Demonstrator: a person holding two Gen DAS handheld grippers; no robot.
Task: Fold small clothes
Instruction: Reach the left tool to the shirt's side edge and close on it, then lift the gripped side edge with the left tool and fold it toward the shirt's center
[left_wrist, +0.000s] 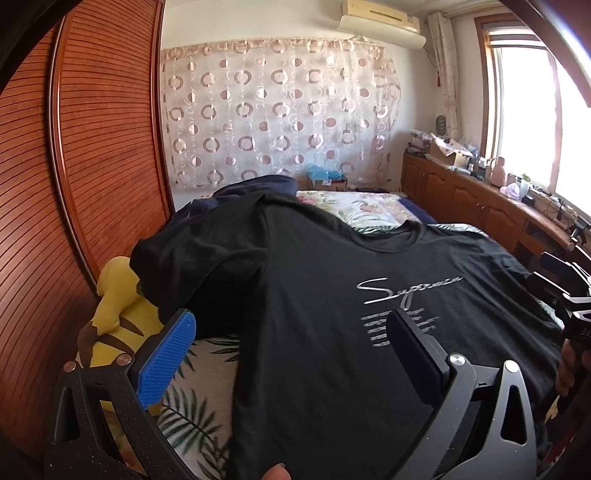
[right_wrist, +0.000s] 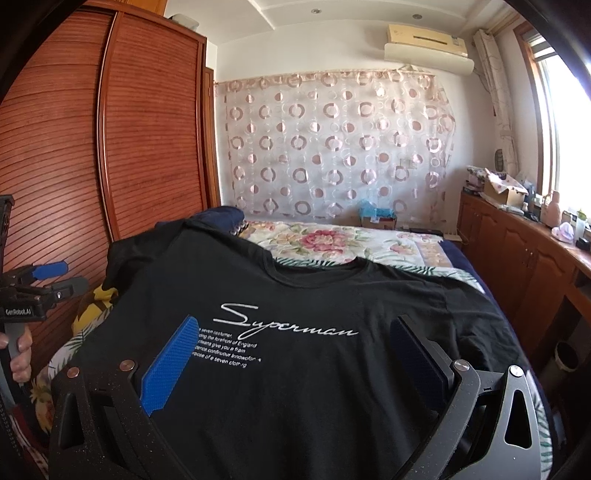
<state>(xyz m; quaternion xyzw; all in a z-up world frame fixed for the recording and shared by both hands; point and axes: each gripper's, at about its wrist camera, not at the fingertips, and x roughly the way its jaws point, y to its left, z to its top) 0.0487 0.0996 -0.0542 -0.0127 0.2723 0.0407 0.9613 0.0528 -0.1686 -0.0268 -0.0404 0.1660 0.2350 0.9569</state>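
**Both jaws open over the black shirt**

The left gripper (left_wrist: 291, 354) has its jaws wide open and holds nothing. The right gripper (right_wrist: 295, 358) is the same – open and empty. Right under and ahead of both lies the black T-shirt (right_wrist: 314, 369), spread flat on the bed (right_wrist: 332, 240), print up. Its neck points to the far end of the bed – its hem is nearest the jaws. The left sleeve (left_wrist: 192, 258) is bunched near the bed's left edge, so the left gripper looks closer to it.

Black T-shirt (right_wrist: 295, 369) lies spread on the floral bedspread (right_wrist: 332, 240), right gripper (right_wrist: 291, 354) gaping above it
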